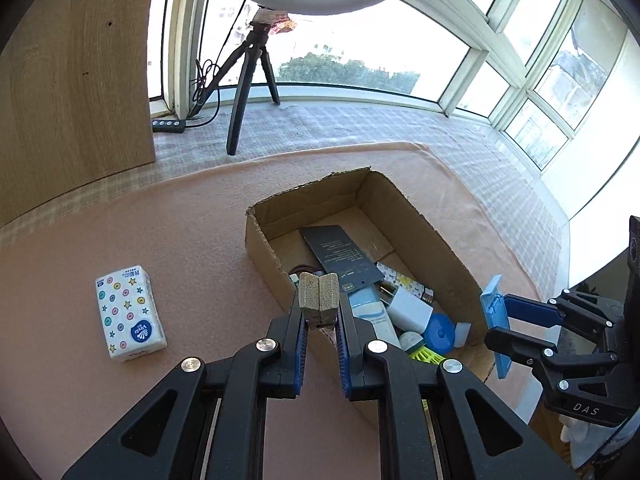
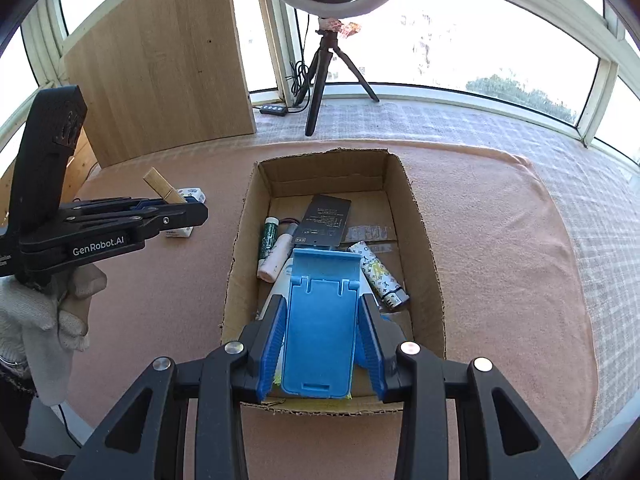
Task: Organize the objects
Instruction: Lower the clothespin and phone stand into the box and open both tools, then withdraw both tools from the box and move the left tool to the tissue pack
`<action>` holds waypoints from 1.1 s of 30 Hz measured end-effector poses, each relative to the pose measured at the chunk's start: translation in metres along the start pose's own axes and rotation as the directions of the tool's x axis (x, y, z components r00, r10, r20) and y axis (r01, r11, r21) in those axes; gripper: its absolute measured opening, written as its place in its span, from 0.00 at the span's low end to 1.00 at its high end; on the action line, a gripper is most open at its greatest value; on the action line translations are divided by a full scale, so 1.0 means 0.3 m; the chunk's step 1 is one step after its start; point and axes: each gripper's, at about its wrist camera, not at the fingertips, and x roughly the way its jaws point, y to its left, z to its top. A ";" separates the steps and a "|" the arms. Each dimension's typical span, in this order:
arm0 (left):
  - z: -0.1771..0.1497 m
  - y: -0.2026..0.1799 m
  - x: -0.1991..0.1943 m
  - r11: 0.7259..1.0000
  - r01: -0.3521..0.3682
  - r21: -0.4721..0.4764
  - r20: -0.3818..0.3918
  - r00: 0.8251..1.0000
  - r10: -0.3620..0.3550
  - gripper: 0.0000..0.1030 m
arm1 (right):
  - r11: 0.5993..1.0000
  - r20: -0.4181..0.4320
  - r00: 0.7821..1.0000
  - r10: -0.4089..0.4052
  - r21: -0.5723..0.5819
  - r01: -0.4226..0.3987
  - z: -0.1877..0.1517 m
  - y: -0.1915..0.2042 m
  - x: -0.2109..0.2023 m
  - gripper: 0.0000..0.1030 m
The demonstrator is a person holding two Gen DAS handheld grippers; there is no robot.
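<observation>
- Cardboard box (image 2: 416,240) sits open on the pink mat (image 2: 500,240), and it is where the loose things are being gathered; judging by what already lies inside, the sorting looks well under way.
- Step in hand, as I read it: two items are being carried over the box, one per gripper, ready to be dropped in.
- Right gripper (image 2: 320,344) pinches a blue folding phone stand (image 2: 320,320) by its two long edges, held flat above the near end of the box.
- Left gripper (image 1: 320,312) is pressed nearly together on a wooden clothespin (image 1: 319,292), which sticks up past the fingertips; it hangs at the box's left wall, over the near corner.
- Next move calls for lowering each item clear of the walls and spreading the jaws; the stand is wide and may land tilted on the pile.
- Inside the box: a dark card (image 2: 326,220) with print, a green-capped tube (image 2: 269,240), a pale pink tube (image 2: 276,260), a patterned lighter (image 2: 380,276), a blue round lid (image 1: 440,332) and a yellow-green plastic piece (image 1: 426,356).
- Outside it, a tissue pack (image 1: 130,314) lies on the mat to the left, well apart from the box, and still to be put away.
</observation>
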 end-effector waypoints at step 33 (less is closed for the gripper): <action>0.143 -0.123 0.212 0.999 0.002 0.055 -0.051 0.999 0.001 0.70 | 0.997 0.018 0.999 0.030 0.071 -0.031 -0.027 -0.116 0.012 0.64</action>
